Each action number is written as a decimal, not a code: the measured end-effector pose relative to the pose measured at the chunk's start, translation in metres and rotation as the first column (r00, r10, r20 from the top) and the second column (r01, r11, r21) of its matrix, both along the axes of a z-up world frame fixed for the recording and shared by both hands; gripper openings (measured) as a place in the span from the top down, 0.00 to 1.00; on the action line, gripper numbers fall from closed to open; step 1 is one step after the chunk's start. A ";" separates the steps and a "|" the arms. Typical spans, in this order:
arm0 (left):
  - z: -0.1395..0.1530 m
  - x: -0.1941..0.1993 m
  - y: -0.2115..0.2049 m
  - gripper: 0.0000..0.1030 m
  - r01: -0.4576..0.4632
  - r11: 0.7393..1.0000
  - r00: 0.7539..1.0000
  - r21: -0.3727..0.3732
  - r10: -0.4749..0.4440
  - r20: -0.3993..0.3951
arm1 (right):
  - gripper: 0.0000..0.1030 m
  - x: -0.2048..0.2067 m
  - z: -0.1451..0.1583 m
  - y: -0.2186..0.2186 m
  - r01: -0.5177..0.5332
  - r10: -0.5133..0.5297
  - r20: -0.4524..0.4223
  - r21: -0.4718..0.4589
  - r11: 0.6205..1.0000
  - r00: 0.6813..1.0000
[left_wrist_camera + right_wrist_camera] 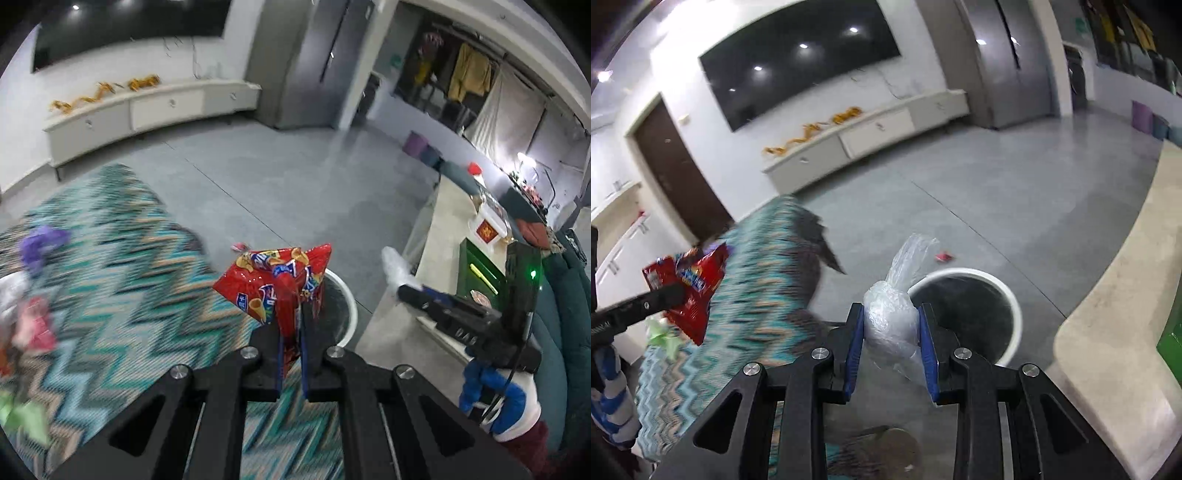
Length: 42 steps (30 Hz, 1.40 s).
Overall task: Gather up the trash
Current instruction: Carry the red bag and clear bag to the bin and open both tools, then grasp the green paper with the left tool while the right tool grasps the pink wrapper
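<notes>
Fingers (301, 332) of the left gripper (291, 325) pinch a red snack bag (273, 284), held in the air over the zigzag rug's (122, 266) near edge. Right gripper (891, 328) fingers (855, 347) clamp a crumpled clear plastic bag (892, 317), just beside the white bin's (1015, 302) rim; the bin stands on grey floor (1015, 206) between rug and beige tabletop (1115, 325). Blurred scraps, purple (40, 243), pink (35, 325), green (26, 417), lie on the rug's left side. Small red wrapper (943, 256) on floor beyond the bin. Far wall: low white cabinet (871, 136), dark screen (798, 62).
</notes>
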<state>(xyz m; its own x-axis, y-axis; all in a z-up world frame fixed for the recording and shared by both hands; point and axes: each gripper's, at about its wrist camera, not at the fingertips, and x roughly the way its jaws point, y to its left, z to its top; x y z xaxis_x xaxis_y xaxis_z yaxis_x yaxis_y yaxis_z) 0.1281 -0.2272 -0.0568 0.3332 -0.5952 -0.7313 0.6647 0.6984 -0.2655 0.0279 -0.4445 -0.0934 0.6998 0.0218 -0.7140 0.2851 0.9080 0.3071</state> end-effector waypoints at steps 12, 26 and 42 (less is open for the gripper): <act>-0.077 0.074 -0.128 0.91 0.062 0.998 0.979 0.018 -0.057 -0.197 | 0.61 0.075 -0.066 -0.052 0.050 -0.047 -0.130 0.015 0.999 0.990; -0.068 0.078 -0.132 0.50 0.044 0.999 0.977 -0.026 -0.048 -0.210 | 0.51 0.046 -0.043 -0.053 0.103 -0.106 -0.087 -0.032 0.994 0.991; -0.001 0.000 -0.027 0.50 -0.060 0.997 0.998 -0.039 0.059 -0.021 | 0.51 -0.025 0.051 -0.001 0.088 -0.081 0.082 -0.083 0.993 0.993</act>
